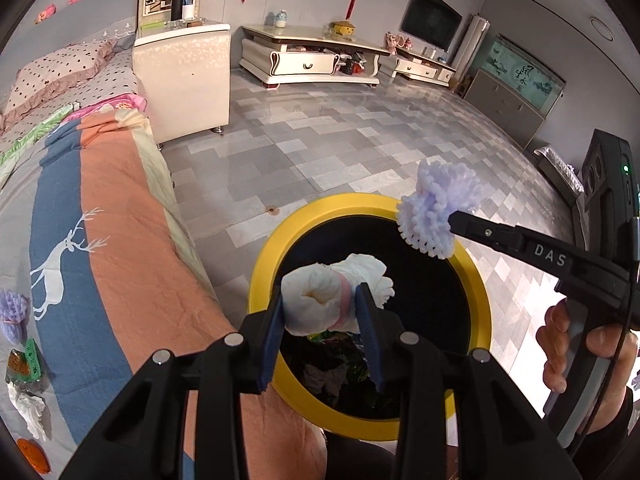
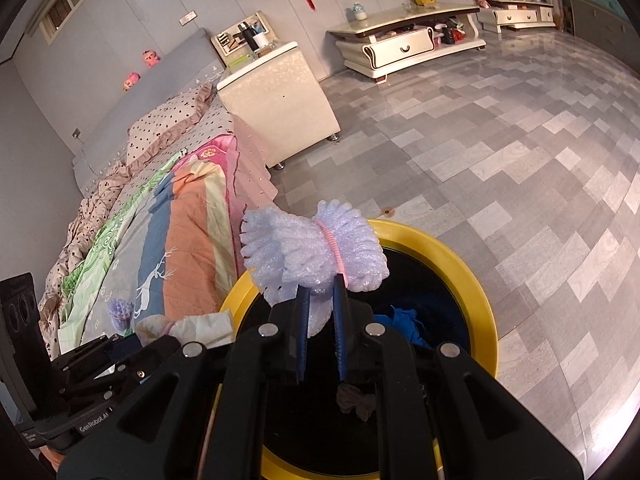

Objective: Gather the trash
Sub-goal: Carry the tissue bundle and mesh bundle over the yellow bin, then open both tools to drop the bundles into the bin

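Note:
A yellow-rimmed black trash bin point(image 1: 478, 280) stands on the floor beside the bed, with wrappers and scraps inside; it also shows in the right wrist view point(image 2: 476, 272). My left gripper point(image 1: 320, 300) is shut on a white tissue wad point(image 1: 320, 296) tied with a pink band, held over the bin's mouth. My right gripper point(image 2: 320, 292) is shut on a lilac foam-net bundle point(image 2: 308, 248) with a pink band, held over the bin's far rim; the bundle also shows in the left wrist view point(image 1: 436, 208).
The bed point(image 1: 100, 220) lies left of the bin, with another lilac foam bundle point(image 1: 14, 312), a green wrapper point(image 1: 24, 364), a white tissue point(image 1: 30, 412) and an orange piece point(image 1: 34, 456) on it. A white nightstand point(image 1: 184, 76) and a TV cabinet point(image 1: 312, 56) stand beyond the tiled floor.

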Tool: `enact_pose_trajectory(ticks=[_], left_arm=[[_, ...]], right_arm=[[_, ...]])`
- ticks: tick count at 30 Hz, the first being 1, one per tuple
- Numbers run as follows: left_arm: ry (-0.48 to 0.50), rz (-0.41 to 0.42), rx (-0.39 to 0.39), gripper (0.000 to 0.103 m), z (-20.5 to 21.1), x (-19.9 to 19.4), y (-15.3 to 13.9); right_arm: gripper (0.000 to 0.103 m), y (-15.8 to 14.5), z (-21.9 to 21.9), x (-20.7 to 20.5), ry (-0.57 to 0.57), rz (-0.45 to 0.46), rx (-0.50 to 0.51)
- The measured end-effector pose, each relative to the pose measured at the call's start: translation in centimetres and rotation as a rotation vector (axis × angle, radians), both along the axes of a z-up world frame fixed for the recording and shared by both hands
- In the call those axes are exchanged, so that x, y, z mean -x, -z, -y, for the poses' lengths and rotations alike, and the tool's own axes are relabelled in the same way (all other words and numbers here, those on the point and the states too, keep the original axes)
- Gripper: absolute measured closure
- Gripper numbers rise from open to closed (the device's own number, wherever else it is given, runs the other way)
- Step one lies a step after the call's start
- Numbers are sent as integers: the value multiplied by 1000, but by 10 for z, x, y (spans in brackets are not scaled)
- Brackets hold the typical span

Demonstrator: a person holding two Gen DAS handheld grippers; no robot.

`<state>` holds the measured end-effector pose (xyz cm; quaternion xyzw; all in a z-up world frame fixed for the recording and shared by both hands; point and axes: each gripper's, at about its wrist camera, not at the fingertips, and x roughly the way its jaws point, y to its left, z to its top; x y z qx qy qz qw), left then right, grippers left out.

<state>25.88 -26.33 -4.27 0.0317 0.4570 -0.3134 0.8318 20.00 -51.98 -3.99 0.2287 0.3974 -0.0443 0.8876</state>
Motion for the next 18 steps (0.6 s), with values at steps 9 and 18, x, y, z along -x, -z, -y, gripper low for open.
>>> enact_pose_trajectory(ticks=[9,18], left_arm=[[-2,6,21,53,-3,7,-6],[-38,39,38,25,-27,13,-18]], right_arm=[[81,-6,2,9,29,-4,12],[49,-12,1,14,66,-26,32]])
